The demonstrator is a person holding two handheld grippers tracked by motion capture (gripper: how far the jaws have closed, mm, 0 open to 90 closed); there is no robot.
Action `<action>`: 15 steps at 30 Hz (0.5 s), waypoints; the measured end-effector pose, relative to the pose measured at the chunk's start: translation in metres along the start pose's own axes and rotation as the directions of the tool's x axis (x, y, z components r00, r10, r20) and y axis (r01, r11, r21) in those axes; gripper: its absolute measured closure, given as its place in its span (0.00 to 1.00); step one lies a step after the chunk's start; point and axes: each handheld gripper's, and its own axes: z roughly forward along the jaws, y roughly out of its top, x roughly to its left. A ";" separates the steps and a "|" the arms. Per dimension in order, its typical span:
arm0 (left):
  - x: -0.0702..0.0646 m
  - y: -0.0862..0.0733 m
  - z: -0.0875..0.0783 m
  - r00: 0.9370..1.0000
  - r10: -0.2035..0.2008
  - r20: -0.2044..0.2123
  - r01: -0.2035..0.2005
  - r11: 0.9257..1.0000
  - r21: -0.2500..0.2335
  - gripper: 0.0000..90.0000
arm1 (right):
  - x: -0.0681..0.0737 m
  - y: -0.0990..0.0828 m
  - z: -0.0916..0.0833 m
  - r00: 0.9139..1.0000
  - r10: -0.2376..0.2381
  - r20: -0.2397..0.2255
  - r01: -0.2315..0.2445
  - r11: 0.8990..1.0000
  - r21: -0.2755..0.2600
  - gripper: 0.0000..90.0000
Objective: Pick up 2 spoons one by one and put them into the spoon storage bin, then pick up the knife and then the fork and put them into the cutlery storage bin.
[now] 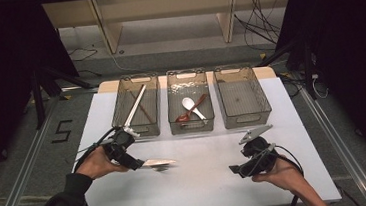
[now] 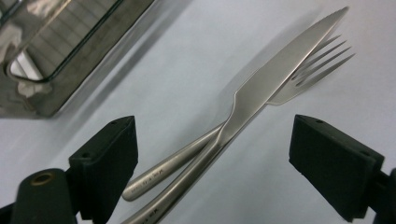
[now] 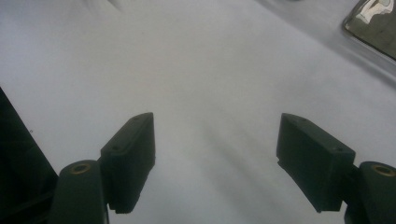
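Note:
A steel knife (image 2: 261,88) lies across a steel fork (image 2: 313,70) on the white table, the two handles side by side. My left gripper (image 2: 215,130) is open, one jaw on each side of the handles and touching neither. From above, the left gripper (image 1: 141,162) sits at the table's left, with the knife (image 1: 158,162) pointing right from it. My right gripper (image 1: 243,155) hovers at the front right. Its own view shows the right gripper (image 3: 215,123) open over bare table, with nothing between its jaws.
Three clear bins stand in a row at the back. The left bin (image 1: 119,116) holds long chopsticks (image 1: 135,106), the middle bin (image 1: 173,119) a white spoon (image 1: 190,105) and a reddish spoon (image 1: 194,109). The right bin (image 1: 266,103) looks empty.

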 end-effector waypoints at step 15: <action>0.005 -0.005 0.003 1.000 0.004 -0.006 -0.003 0.999 0.049 0.18 | 0.000 0.000 -0.002 1.000 -0.002 0.002 0.002 1.000 -0.007 0.31</action>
